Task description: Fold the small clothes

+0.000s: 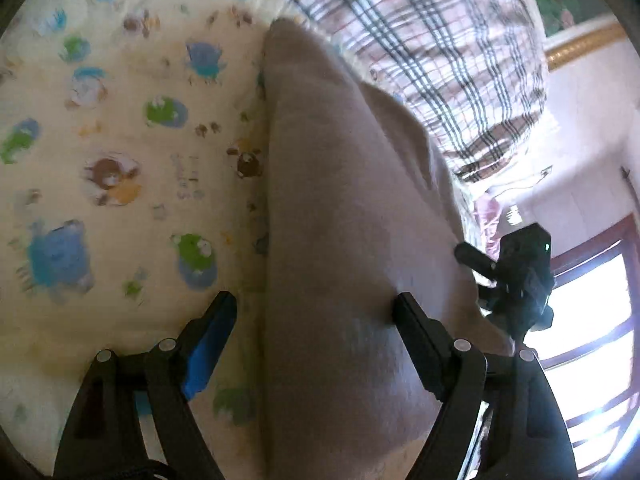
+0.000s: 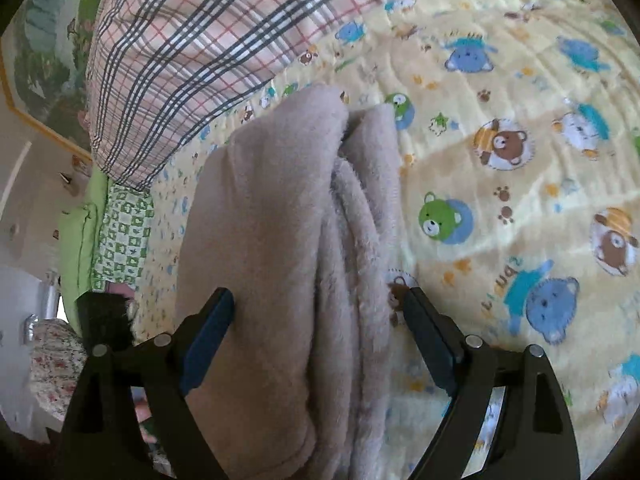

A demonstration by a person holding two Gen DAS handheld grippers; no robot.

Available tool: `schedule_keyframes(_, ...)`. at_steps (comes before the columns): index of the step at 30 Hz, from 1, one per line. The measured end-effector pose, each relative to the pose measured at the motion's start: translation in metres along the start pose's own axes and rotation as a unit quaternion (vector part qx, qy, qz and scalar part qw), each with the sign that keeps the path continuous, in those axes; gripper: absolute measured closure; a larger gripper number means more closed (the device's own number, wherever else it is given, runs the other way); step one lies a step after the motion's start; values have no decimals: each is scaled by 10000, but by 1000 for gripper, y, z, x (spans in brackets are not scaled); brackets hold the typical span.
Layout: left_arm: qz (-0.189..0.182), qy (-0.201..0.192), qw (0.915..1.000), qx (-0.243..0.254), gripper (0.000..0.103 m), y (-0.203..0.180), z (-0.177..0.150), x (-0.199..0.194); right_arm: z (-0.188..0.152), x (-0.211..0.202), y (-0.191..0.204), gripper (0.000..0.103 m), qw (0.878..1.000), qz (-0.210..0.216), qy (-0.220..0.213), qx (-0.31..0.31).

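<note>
A beige fleece garment (image 1: 336, 208) lies folded in a long strip on a yellow bed sheet with cartoon bears (image 1: 120, 140). My left gripper (image 1: 316, 312) is open, its jaws wide apart on either side of the garment's near end. In the right wrist view the same garment (image 2: 280, 240) shows several stacked fleece layers. My right gripper (image 2: 318, 308) is open too, with the folded layers between its jaws. The right gripper's black body (image 1: 520, 280) shows at the garment's right edge in the left wrist view.
A plaid checked blanket (image 1: 432, 52) (image 2: 192, 52) lies bunched at the far side of the bed. A green patterned pillow (image 2: 120, 232) sits at the bed's edge. A window (image 1: 592, 320) and a framed picture (image 2: 44, 60) are beyond.
</note>
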State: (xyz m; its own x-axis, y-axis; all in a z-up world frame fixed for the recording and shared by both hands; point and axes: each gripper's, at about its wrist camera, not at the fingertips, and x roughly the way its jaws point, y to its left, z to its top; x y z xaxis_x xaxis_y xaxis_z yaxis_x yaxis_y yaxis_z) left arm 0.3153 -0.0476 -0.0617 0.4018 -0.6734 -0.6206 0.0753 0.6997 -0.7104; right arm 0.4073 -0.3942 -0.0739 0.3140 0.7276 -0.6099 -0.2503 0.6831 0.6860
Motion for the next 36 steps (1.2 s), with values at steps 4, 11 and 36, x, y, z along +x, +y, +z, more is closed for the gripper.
schedule_keyframes(4, -341, 87, 9992, 198, 24, -9, 12, 21, -4, 13, 5, 44, 9994, 238, 264, -30)
schedule_keyframes(11, -388, -149, 9984, 375, 61, -12, 7, -5, -21, 0, 36, 63, 9993, 369, -71, 10)
schedule_keyframes(36, 503, -622, 9966, -214, 35, 99, -88, -203, -101, 69, 129, 50, 9963, 492, 536, -454)
